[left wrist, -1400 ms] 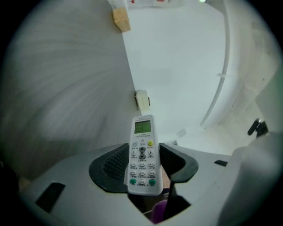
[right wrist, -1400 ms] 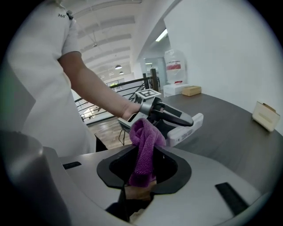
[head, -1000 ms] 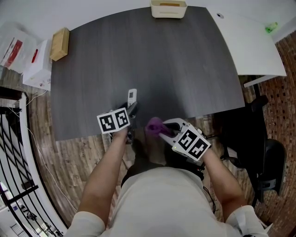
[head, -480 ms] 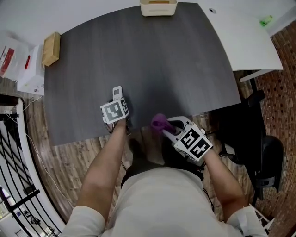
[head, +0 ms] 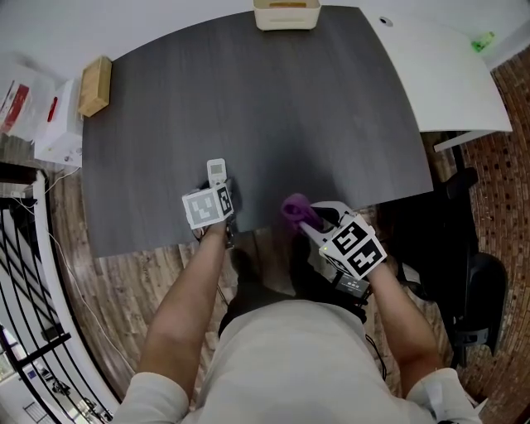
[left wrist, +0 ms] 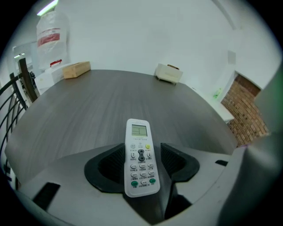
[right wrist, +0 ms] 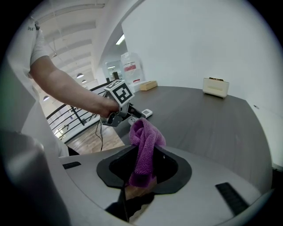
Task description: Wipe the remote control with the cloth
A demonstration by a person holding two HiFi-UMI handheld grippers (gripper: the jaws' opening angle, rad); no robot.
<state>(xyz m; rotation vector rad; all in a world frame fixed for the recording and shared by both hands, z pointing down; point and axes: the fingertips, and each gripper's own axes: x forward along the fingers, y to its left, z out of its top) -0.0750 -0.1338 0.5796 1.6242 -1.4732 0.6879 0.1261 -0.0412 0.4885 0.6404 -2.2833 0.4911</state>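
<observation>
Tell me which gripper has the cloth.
The right gripper: its jaws are shut on the purple cloth. The left gripper has no cloth; its jaws are opening, with the white remote control between them.

So the big dark grey table [head: 315, 116] has a wood-grain top and a curved near edge; a cream box [head: 286, 15] sits at the far edge, and a wooden block [head: 95, 85] sits over at the far left corner; the white remote control [head: 216, 171] looks to be lying flat close to the near edge, screen end pointing away; just beside it on the right is a white table [head: 451, 83] with one small green thing [head: 483, 42] on it; wood-plank floor [head: 124, 273] underneath.
</observation>
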